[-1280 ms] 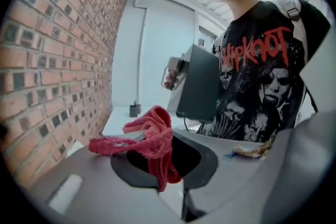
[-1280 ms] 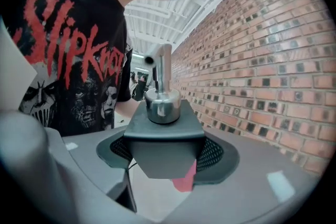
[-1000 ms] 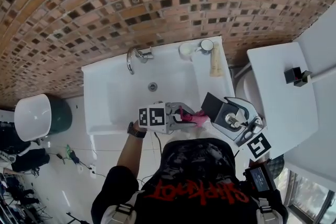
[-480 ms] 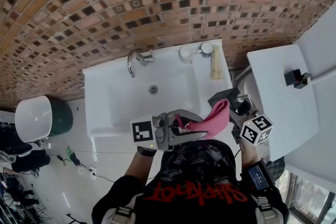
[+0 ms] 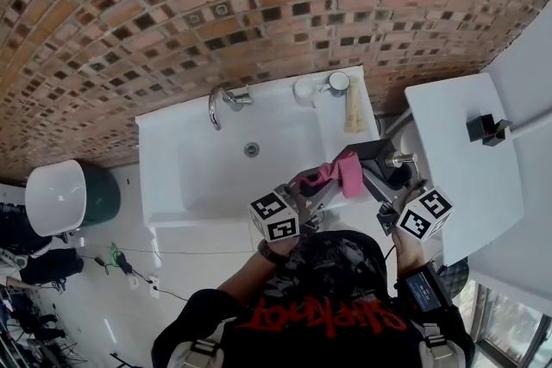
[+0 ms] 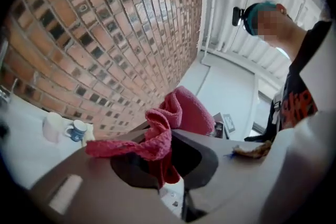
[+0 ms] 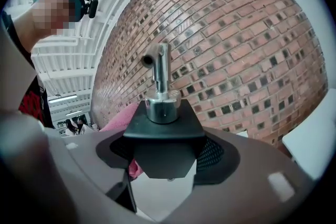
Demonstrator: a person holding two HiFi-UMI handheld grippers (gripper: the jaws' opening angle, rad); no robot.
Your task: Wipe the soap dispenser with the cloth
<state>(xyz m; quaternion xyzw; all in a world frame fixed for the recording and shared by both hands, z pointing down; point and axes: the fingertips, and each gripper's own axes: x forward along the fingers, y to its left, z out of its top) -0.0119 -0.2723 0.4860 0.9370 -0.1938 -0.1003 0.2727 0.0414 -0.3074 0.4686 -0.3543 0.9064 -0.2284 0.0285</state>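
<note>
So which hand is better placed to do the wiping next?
Left, probably. The left tongs grip the pink cloth right beside the black soap dispenser, while the right tongs are clamped on the dispenser and hold it up.

Only readable txt I get: red logo print on the black shirt [image 5: 323,319], head view, upside down to me, reads "Slipknot". Left marker cube [image 5: 278,217] & right marker cube [image 5: 424,214] carry b/w square patterns only, no chars. Wrist device screen [image 5: 425,290] too small to read. Nothing legible in either gripper view.
</note>
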